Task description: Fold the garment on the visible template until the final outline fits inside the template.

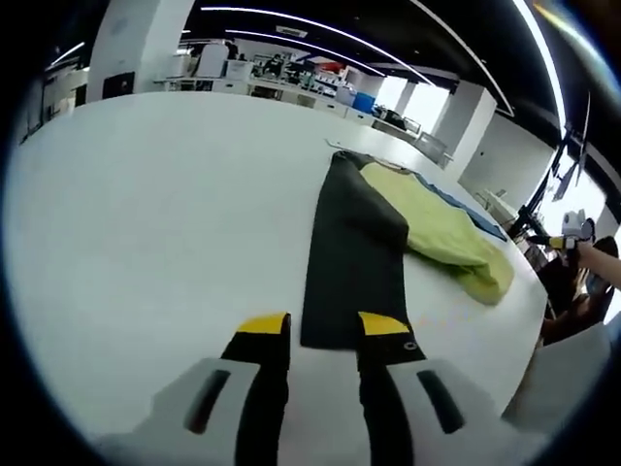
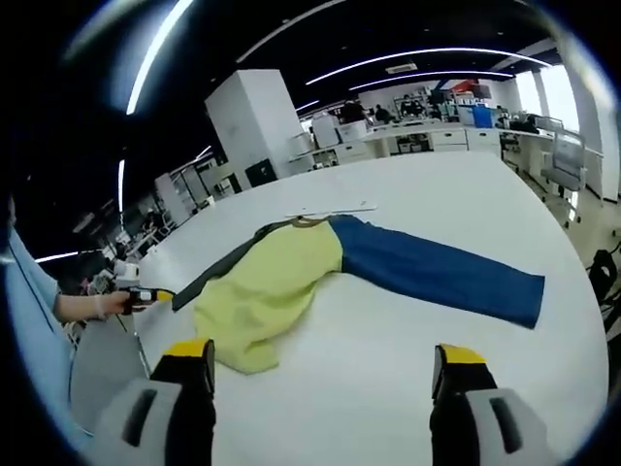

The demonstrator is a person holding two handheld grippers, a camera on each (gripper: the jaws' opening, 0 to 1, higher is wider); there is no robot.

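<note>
Garment spread flat on white tabletop, dark sleeve toward 9 o'clock, blue sleeve toward 3 in right gripper view, presumably laid out for folding; left claw part-open astride dark cuff; right claw wide open, empty.

table white, wide | desks with clutter at the far edge | white pillar | ceiling light strips lit
</note>
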